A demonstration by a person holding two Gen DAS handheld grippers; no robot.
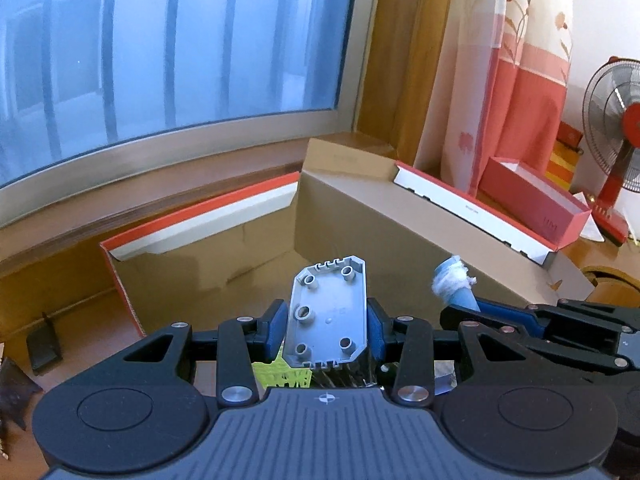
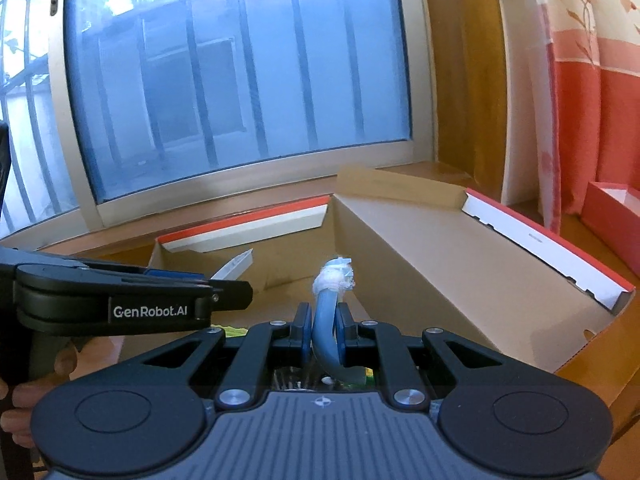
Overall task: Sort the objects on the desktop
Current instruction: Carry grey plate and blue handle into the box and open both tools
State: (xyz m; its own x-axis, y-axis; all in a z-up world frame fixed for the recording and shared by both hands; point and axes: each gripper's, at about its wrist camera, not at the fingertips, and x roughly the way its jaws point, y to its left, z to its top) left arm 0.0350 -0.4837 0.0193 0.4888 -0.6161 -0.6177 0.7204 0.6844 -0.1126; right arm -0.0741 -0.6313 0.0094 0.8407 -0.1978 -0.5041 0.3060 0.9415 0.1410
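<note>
The plastic cover (image 1: 326, 314) is light grey. The bent tube (image 2: 326, 332) is pale blue, its tip wrapped in white. Both grippers are black with blue pads (image 1: 376, 328). The open cardboard box (image 1: 420, 236) is brown inside, its rim red over white. The curtain (image 1: 520, 60) is cream above and coral red below, with a flower pattern. The fan (image 1: 616, 128) is red with a silver grille.

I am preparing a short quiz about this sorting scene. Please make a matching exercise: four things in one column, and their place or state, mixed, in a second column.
Things:
1. grey plastic plate
2. blue tube with white wrapped tip
3. cardboard box
4. red fan

Places or states:
A. stands at the far right, beside the curtain
B. clamped in the right hand-held gripper
C. lies open below the window
D. clamped in the left hand-held gripper

Pairs: 1-D, 2-B, 3-C, 4-A
</note>
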